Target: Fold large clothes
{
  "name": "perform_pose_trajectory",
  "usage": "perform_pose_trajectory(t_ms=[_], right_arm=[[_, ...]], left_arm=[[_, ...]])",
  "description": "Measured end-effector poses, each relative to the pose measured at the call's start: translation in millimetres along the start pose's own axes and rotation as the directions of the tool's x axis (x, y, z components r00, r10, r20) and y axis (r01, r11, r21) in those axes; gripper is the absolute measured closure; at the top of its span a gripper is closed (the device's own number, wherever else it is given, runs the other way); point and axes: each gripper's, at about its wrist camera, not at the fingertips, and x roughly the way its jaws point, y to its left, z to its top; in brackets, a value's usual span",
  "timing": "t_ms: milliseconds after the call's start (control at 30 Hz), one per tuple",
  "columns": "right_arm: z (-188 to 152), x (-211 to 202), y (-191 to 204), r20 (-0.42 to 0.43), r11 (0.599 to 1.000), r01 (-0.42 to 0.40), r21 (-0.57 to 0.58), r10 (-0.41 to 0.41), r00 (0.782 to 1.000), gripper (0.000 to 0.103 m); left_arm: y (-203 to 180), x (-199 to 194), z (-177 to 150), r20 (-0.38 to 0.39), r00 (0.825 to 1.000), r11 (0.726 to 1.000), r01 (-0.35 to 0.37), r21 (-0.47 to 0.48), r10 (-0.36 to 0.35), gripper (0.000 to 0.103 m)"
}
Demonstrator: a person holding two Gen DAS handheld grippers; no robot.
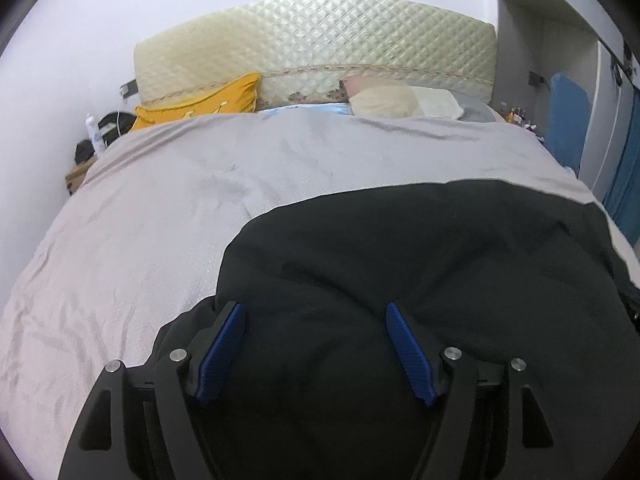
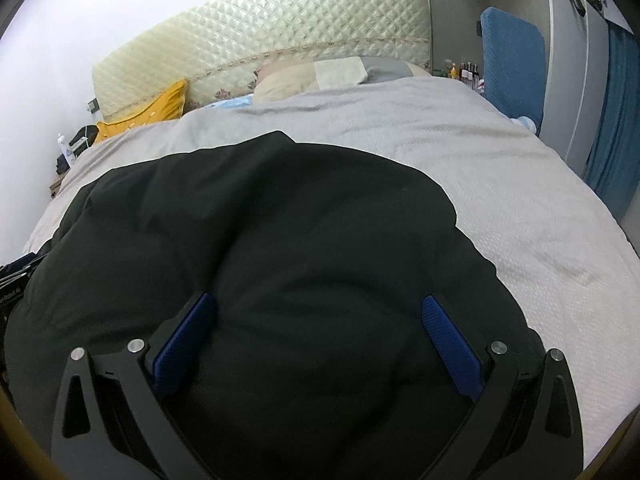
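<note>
Black garment (image 1: 400,248) on grey bedspread (image 1: 160,208), left hand-held gripper (image 1: 314,312) and right hand-held gripper (image 2: 320,304) spread wide

Both wrist cameras are hovering close above the black garment (image 1: 400,280), facing 12 o'clock toward the quilted headboard (image 2: 260,32). They are sharing the garment, bed (image 1: 140,220) and headboard.

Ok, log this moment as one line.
left gripper: open over black garment | right gripper: open over it | garment: bunched on grey bedspread | fold: not started
</note>
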Motion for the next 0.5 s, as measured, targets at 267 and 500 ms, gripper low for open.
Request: perform_pose_trajectory(t_ms=[267,500], right_arm=[[24.7,-71.4,16.0,0.113,1.0,-0.008,-0.019,0.01,0.994,0.0],[37.6,-163.7,33.1,0.26,0.999,-0.031,-0.014,0.034,0.965,0.0]], left_arm=[[-15.2,-77.3,21.4,0.081,0.997,1.0,0.016,0.014,-0.017,0.024],[-36.7,-183.0,30.8,0.224,0.973,0.998,0.04,0.05,-0.05,0.015]])
